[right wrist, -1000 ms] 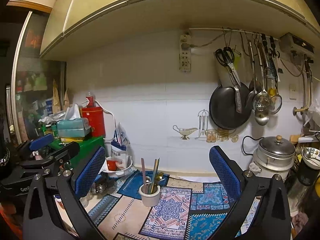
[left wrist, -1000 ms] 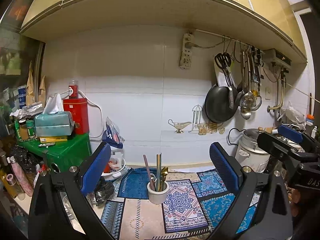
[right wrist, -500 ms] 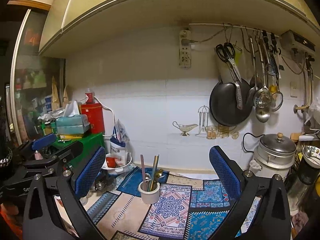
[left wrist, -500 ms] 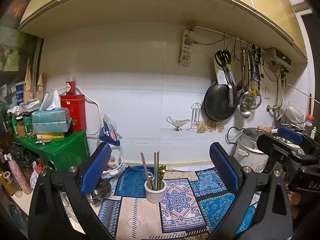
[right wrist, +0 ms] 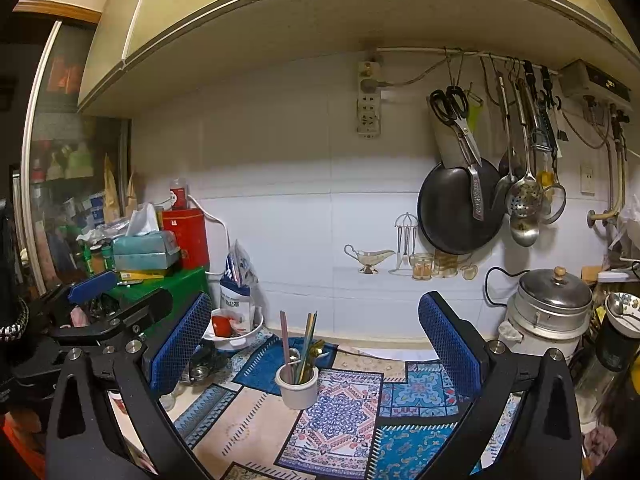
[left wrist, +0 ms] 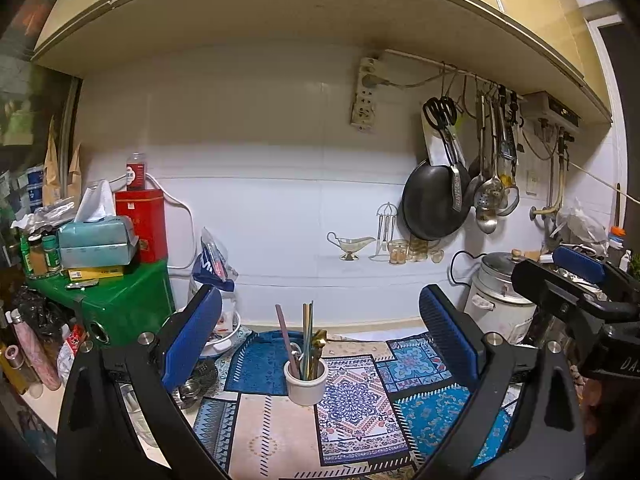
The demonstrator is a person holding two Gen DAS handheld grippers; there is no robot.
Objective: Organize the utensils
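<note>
Your left gripper and right gripper both gape, holding nothing. The round white ceramic cup holds slim utensils upright on the patterned mat.

a white utensil cup stands upright on the patterned mat, holding chopsticks and spoons. the left gripper hangs above the mat with its blue pads wide apart, the cup between them. right of the cup sit a rice cooker and the right gripper; a green box is to its left.
</note>
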